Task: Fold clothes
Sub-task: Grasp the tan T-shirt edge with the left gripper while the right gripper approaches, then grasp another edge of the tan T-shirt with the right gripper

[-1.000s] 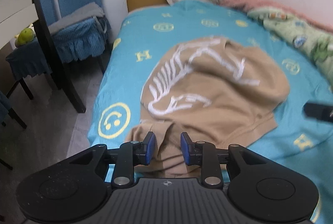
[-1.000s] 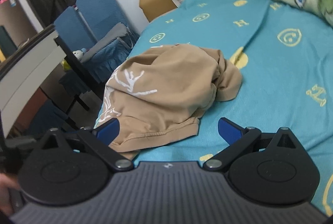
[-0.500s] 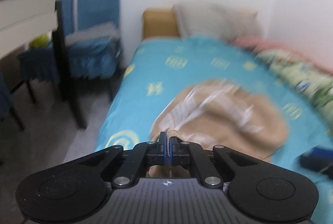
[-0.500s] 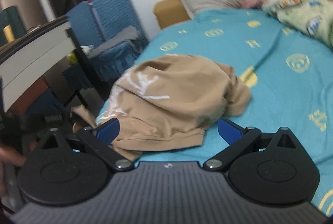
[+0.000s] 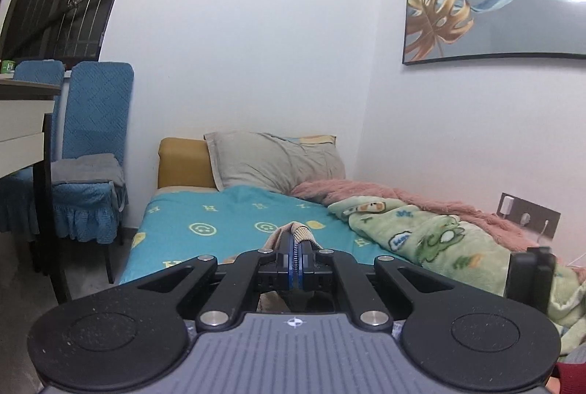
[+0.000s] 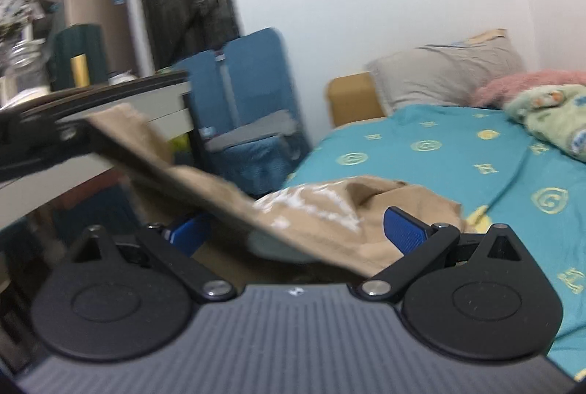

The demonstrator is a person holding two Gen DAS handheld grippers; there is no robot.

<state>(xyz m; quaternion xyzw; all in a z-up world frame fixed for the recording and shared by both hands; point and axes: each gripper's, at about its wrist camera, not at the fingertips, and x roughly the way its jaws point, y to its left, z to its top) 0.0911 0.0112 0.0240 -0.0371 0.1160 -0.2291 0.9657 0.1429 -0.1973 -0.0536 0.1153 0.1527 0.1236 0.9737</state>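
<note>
The left gripper (image 5: 295,260) is clenched on the shirt's (image 6: 311,207) ribbed edge, lifting it taut off the bed (image 6: 457,155). The right gripper (image 6: 296,234) gapes wide — the raised cloth stretches between its pads (image 6: 403,231), unpinched.

Left tongs (image 5: 295,260) hide most tan garment (image 5: 298,232).

Ahead of the tool, a grey pillow (image 5: 274,161) is being propped against a mustard headboard (image 5: 185,163). To the right, a green cartoon blanket (image 5: 432,240) is being heaped beside a pink one (image 5: 384,194). Blue-covered chairs (image 5: 95,152) are being kept at left.
</note>
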